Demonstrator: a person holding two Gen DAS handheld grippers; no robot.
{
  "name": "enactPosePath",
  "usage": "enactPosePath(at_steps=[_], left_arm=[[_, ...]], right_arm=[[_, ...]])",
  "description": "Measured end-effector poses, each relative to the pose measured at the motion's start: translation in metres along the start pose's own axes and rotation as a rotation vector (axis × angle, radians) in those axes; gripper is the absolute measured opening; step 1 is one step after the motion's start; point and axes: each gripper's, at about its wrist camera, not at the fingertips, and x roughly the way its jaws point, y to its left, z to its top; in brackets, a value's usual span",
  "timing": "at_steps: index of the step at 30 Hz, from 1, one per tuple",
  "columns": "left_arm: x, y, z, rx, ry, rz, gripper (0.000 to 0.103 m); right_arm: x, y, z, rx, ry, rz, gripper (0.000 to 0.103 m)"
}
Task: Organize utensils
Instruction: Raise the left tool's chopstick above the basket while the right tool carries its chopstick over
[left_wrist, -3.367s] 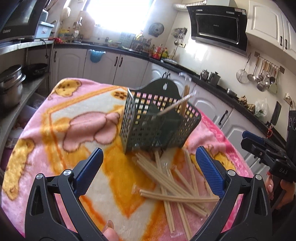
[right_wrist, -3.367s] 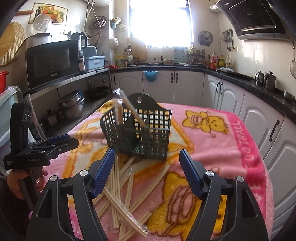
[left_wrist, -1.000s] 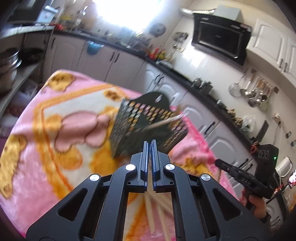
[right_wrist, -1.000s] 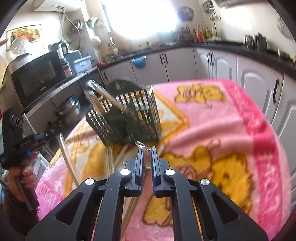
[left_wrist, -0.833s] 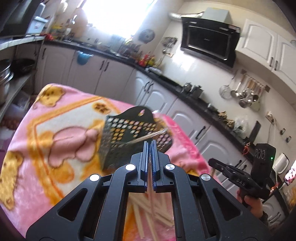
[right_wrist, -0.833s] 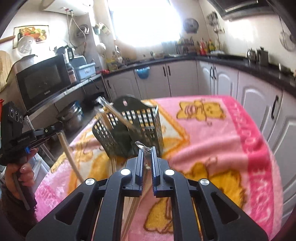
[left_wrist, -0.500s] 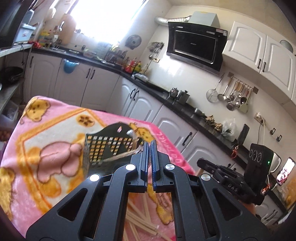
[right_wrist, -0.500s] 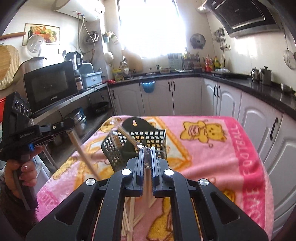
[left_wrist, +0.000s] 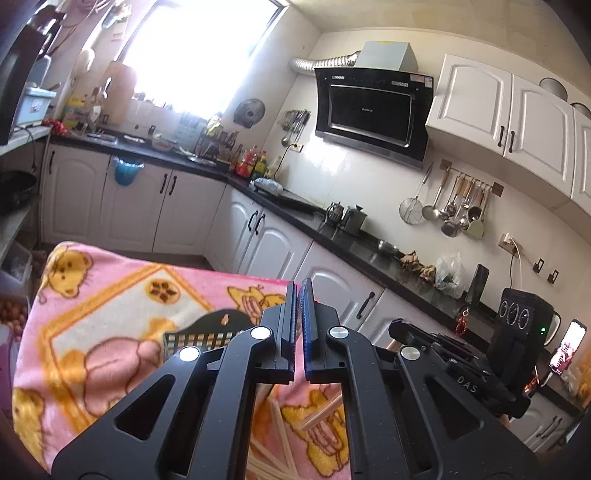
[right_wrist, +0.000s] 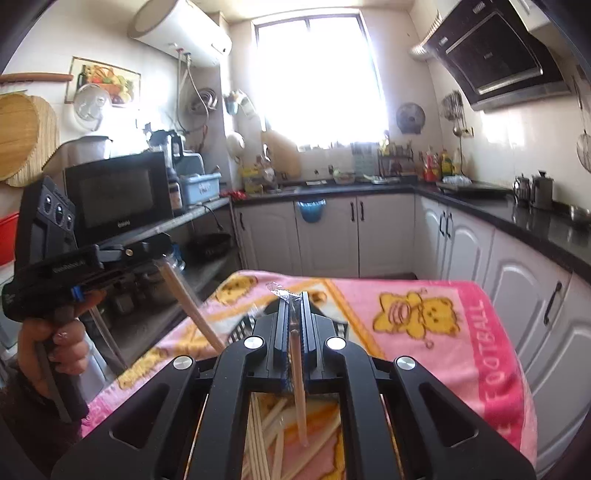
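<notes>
My left gripper is shut; the right wrist view shows a wrapped chopstick slanting down from it. My right gripper is shut on a wrapped chopstick that hangs down between its fingers. Both grippers are raised above the table. The dark green slotted utensil basket stands on the pink blanket, mostly hidden behind my left gripper's fingers. Several loose wrapped chopsticks lie on the blanket below; they also show in the left wrist view.
The table wears a pink bear-print blanket. White cabinets with a black counter run along the far walls. A microwave and pots sit on shelves to the left. The right hand unit is close by on the right.
Both grippers went from open above the chopstick pile to shut, each on one chopstick. Both have since lifted well above the table, and the basket has dropped low in both views.
</notes>
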Motion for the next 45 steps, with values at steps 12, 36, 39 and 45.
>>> enactPosePath(at_steps=[12, 36, 39, 45], left_arm=[[-0.007, -0.005, 0.047, 0.045, -0.088, 0.013, 0.001], [0.041, 0.022, 0.064, 0.044, -0.071, 0.062, 0.001], [0.049, 0.027, 0.058, 0.035, -0.048, 0.068, 0.001], [0.063, 0.033, 0.042, 0.036, -0.006, 0.080, 0.001]], right_arm=[[-0.002, 0.008, 0.055, -0.047, -0.109, 0.010, 0.005], [0.039, 0.000, 0.115, -0.064, -0.168, 0.019, 0.005], [0.050, -0.006, 0.110, -0.049, -0.144, 0.008, 0.005], [0.070, -0.017, 0.093, -0.018, -0.098, -0.005, 0.005]])
